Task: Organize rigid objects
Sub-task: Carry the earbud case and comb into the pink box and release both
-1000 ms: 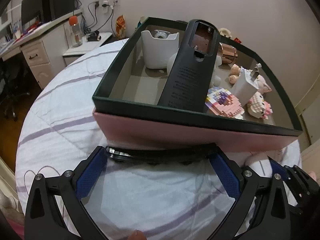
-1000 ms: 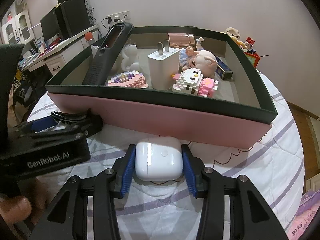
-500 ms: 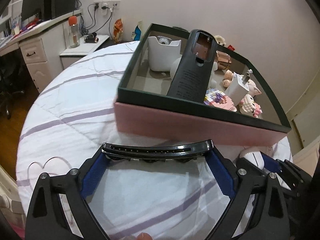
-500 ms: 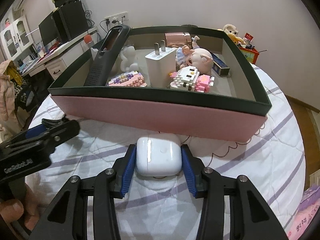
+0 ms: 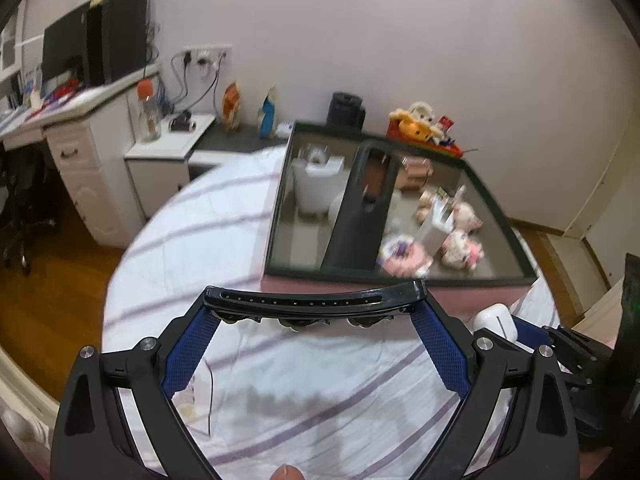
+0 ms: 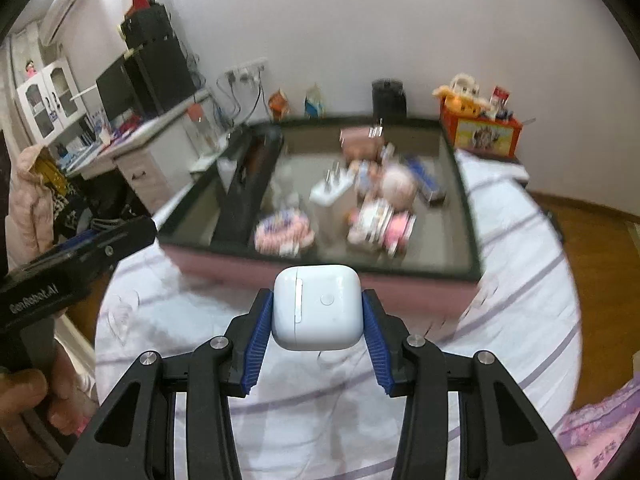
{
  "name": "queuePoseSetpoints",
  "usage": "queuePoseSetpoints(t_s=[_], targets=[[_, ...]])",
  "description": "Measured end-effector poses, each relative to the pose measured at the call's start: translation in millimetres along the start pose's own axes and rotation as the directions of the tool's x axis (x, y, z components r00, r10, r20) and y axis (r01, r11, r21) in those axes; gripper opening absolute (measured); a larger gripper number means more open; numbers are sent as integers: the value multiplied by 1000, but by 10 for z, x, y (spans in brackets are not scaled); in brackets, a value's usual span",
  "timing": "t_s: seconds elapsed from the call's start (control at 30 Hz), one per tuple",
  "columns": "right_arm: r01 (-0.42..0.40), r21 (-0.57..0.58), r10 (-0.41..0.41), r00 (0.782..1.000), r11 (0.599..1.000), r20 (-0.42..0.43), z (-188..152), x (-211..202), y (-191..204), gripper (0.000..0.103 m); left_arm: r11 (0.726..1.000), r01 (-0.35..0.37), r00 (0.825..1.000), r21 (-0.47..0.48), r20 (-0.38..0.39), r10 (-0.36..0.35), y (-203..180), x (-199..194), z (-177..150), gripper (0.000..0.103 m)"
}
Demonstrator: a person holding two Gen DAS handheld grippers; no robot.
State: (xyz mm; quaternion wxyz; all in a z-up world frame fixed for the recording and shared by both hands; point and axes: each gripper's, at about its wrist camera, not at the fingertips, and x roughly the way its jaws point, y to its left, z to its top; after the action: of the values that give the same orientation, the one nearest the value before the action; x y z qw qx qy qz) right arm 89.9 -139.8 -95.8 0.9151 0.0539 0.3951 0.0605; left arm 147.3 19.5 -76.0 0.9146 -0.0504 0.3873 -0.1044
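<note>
- Our right gripper (image 6: pixel 318 316) is clamped on a white earbud case (image 6: pixel 317 306), one blue pad on each side, and holds it above the striped surface (image 6: pixel 516 248), just short of the near wall of the box (image 6: pixel 320 276).
- Our left gripper (image 5: pixel 314 320) is spread wide and grips a curved black hair clip (image 5: pixel 314 301) by its two ends, also clear of the surface and on the near side of the box (image 5: pixel 400 282).
- To do this step well, we judge that each item should go over the dark rim with room to spare before it comes down, since the near wall stands between us and the floor of the box.
- We would carry one item in at a time, as the two grippers sit close together.
- The barest floor in the box looks to be at its left end and along its right side; we would aim there rather than onto the toys.
- The box already holds a long black device (image 5: pixel 360 216) leaning from the near rim toward the far wall, a white holder (image 5: pixel 316 184) far left, a white plug adapter (image 6: pixel 334 196) in the middle, a pink block model (image 6: pixel 284 232) and a pink and white block figure (image 6: pixel 380 224) near the front, a pale doll (image 6: pixel 396 184) and a copper-toned item (image 6: pixel 358 140) at the far wall.
- Both views are blurred, so we cannot name the smaller pieces.
</note>
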Motion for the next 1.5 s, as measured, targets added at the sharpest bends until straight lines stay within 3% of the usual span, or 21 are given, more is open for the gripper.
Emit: queuePoseSetpoints(t_s=[0.23, 0.47, 0.63, 0.83, 1.03, 1.3, 1.4, 1.5], targets=[[52, 1, -52, 995, 999, 81, 470, -166, -182, 45, 999, 25, 997, 40, 67, -27, -167, -81, 437, 96], [63, -3, -62, 995, 998, 84, 951, 62, -302, 45, 996, 48, 995, 81, 82, -54, -317, 96, 921, 96], [83, -7, -83, 996, 997, 44, 1250, 421, -417, 45, 991, 40, 998, 125, 46, -46, -456, 493, 1334, 96], [109, -18, -110, 993, 994, -52, 1488, 1019, -612, 45, 987, 58, 996, 153, -76, -46, -633, 1247, 1688, 96], [118, -37, -122, 984, 992, -133, 1501, 1355, -704, 45, 974, 38, 983, 223, -185, 4, -815, 1861, 1670, 96], [138, -39, -143, 973, 990, -180, 1468, 1508, -777, 46, 959, -10, 970, 283, -229, 78, -881, 2072, 1626, 97], [145, -34, -148, 973, 989, -178, 1456, 1494, -800, 54, 948, -42, 966, 314, -230, 119, -890, 2103, 1626, 102], [113, -52, -120, 977, 992, -176, 1462, 1473, -726, 75, 942, -51, 962, 332, -237, 135, -872, 2125, 1623, 103]])
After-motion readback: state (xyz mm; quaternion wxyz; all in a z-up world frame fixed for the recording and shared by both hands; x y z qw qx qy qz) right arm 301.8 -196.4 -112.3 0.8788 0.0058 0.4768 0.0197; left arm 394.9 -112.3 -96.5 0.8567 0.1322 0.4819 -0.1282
